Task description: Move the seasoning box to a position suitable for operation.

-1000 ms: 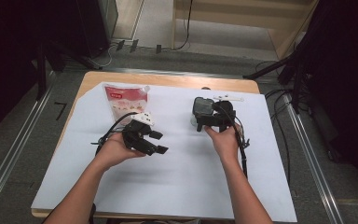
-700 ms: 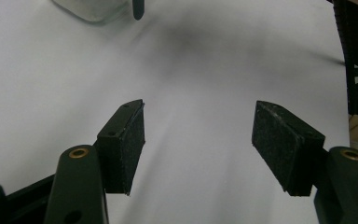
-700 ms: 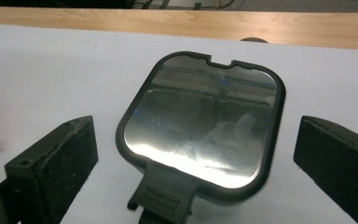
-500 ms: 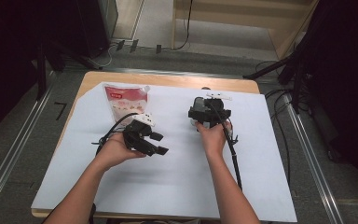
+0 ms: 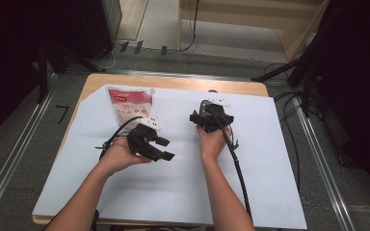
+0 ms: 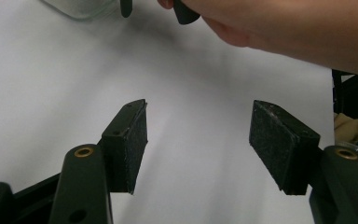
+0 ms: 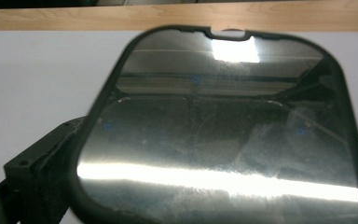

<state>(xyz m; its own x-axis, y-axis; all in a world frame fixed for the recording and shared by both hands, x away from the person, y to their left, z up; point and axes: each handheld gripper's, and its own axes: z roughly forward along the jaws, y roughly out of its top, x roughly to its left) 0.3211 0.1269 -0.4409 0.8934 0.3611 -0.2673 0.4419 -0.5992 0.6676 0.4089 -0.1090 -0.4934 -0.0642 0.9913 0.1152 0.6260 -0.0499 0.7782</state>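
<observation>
My right gripper [image 7: 214,182] is shut on a rounded-rectangular lid [image 7: 214,121] with a dark rim and a glossy, reflective face. The lid spans the gap between the jaws and hides the right one. In the high view the right gripper [image 5: 208,117] is held up at the table's middle back, its cable trailing toward the front. My left gripper [image 5: 165,149] sits left of centre, open, its pads [image 6: 133,140] wide apart over bare white table. A clear glass container [image 6: 81,7] shows at the top edge of the left gripper view, beside the other hand.
A red and white snack pouch [image 5: 130,103] lies flat at the back left of the white table cover [image 5: 270,159]. The wooden table edge [image 5: 173,83] runs along the back. Black stands and cables surround the table on the floor.
The right hand has shifted slightly left and turned, so the lid's broad dark face no longer points up at the high camera. The left gripper has stayed put.
</observation>
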